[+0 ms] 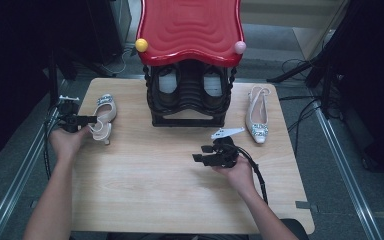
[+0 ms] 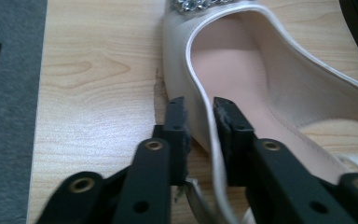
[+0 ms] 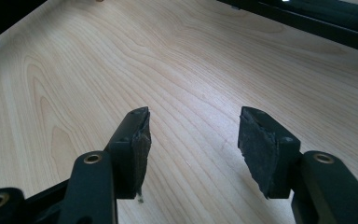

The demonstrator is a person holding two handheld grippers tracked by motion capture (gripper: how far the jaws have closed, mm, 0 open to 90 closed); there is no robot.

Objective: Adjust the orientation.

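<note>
two pale shoes on worktop (image 1: 145, 200), one each side of black rack (image 1: 188, 97) with red top. left shoe (image 1: 103, 116) near left edge; left hand-held gripper (image 1: 91, 119) clamped on its side wall, one pad (image 2: 176, 122) outside, other inside. step in hand, as judged: grasp made, lift next, toward rack; needs firm pinch, level carry. right hand-held gripper (image 1: 205, 154) agape over bare wood, holding nothing. right shoe (image 1: 257, 119) untouched beyond it.

black two-jaw grippers (image 1: 91, 119), trailing cables
</note>
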